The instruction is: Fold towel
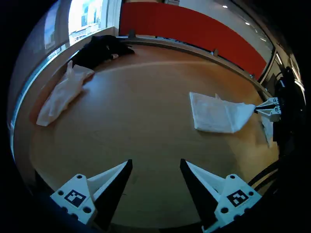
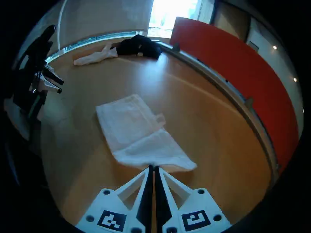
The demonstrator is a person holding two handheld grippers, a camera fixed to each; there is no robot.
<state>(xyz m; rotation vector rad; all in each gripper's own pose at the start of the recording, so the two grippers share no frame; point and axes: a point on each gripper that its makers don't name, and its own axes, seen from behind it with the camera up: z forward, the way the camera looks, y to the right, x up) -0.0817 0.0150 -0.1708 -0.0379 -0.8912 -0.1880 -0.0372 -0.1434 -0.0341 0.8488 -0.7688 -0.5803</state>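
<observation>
A white towel [image 1: 217, 114] lies partly folded on the wooden table [image 1: 147, 116], off to the right in the left gripper view. My right gripper [image 2: 152, 167] is shut on its near edge, and the towel [image 2: 132, 128] stretches away from the fingertips with that edge folded over. In the left gripper view the right gripper [image 1: 257, 110] pinches a raised corner of the towel. My left gripper [image 1: 155, 162] hangs open over bare wood with nothing between its fingers. It also appears at the left of the right gripper view [image 2: 58, 85], well away from the towel.
A second crumpled white cloth [image 1: 62, 95] lies near the table's window side, with a black garment [image 1: 101, 48] beyond it. A red panel [image 1: 194, 31] runs behind the table's curved rim. In the right gripper view the cloth [image 2: 95, 56] and garment [image 2: 140, 46] sit far off.
</observation>
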